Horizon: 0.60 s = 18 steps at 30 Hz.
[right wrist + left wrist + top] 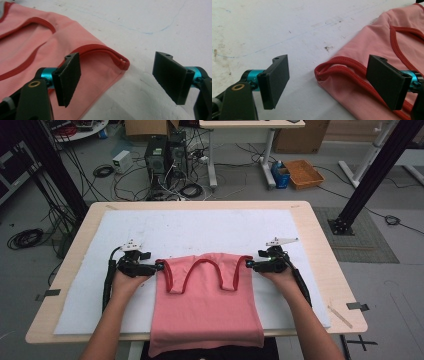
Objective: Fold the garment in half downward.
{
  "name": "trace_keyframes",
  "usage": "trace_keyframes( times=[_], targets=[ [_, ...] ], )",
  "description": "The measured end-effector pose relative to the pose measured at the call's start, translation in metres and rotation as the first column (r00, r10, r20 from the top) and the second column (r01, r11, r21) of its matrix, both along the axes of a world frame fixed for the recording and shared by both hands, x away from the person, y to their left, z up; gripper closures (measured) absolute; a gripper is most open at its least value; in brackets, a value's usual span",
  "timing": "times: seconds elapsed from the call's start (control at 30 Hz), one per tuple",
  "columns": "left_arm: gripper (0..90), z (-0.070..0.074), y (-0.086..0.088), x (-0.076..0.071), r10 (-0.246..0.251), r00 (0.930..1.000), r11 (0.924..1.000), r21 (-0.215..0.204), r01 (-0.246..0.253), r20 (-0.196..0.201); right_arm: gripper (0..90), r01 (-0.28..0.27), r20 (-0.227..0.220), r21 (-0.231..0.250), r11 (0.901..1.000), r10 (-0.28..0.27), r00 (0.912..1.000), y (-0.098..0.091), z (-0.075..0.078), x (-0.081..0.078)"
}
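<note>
A pink tank top [207,302] with red trim lies flat on the white mat [200,227], its hem hanging over the table's near edge. My left gripper [159,266] sits at the left shoulder strap, jaws open. In the left gripper view [328,83] the strap's red-edged corner [322,72] lies between the two black jaws, untouched. My right gripper [248,264] is at the right shoulder strap, also open. In the right gripper view [117,80] that strap's corner [122,62] rests on the mat between the spread jaws.
The mat covers most of a light wooden table [320,255]. Beyond the far edge are computer towers [165,155], tangled cables, an orange basket [303,173] and black frame posts [370,175]. Bare mat stretches behind the garment.
</note>
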<state>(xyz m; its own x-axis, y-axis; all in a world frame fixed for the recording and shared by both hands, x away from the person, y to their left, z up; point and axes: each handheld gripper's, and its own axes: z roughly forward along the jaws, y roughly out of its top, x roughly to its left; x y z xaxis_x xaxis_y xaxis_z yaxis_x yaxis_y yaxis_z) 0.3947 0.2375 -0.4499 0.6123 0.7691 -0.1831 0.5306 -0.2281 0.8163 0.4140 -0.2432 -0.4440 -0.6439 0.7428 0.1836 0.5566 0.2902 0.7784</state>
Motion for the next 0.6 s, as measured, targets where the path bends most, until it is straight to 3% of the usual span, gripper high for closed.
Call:
trace_keyframes(
  times=[0.1,0.23,0.3,0.37,0.47,0.5,0.53,0.6],
  targets=[
    [23.8,-0.001,-0.004,0.002,-0.02,0.9995,0.9993,0.032,0.021,-0.025,26.6,0.001,-0.021,-0.022,0.9997,-0.002,0.9998,0.002,-0.002,0.005],
    [35.9,-0.002,-0.009,0.003,-0.056,0.9977,0.9943,0.089,0.059,-0.039,37.7,-0.02,-0.018,-0.061,0.998,0.019,0.9997,0.008,-0.004,0.008],
    [39.0,-0.001,-0.011,0.002,-0.049,0.9983,0.9925,0.111,0.053,-0.031,46.4,-0.033,-0.018,-0.094,0.995,0.032,0.9993,0.012,-0.006,0.009],
    [45.6,-0.001,-0.01,0.001,-0.038,0.999,0.9921,0.118,0.04,-0.021,55.4,-0.02,0.012,-0.141,0.9898,0.022,0.9997,0.014,-0.006,0.007],
    [60.6,-0.001,-0.009,0.0,-0.066,0.9978,0.9909,0.117,0.067,-0.011,69.7,-0.014,0.01,-0.14,0.9901,0.016,0.9998,0.012,-0.005,0.008],
    [65.1,-0.001,-0.009,0.0,-0.066,0.9978,0.9909,0.117,0.067,-0.011,69.7,-0.014,0.01,-0.14,0.9901,0.016,0.9998,0.012,-0.005,0.008],
    [71.3,-0.001,-0.012,-0.002,-0.085,0.9964,0.987,0.138,0.084,0.005,81.0,-0.043,0.013,-0.148,0.988,0.046,0.9989,0.013,-0.004,0.006],
    [77.9,0.0,-0.013,-0.004,-0.097,0.9952,0.985,0.145,0.094,0.014,83.1,-0.059,0.027,-0.167,0.9842,0.064,0.9976,0.016,-0.004,0.005]
  ],
)
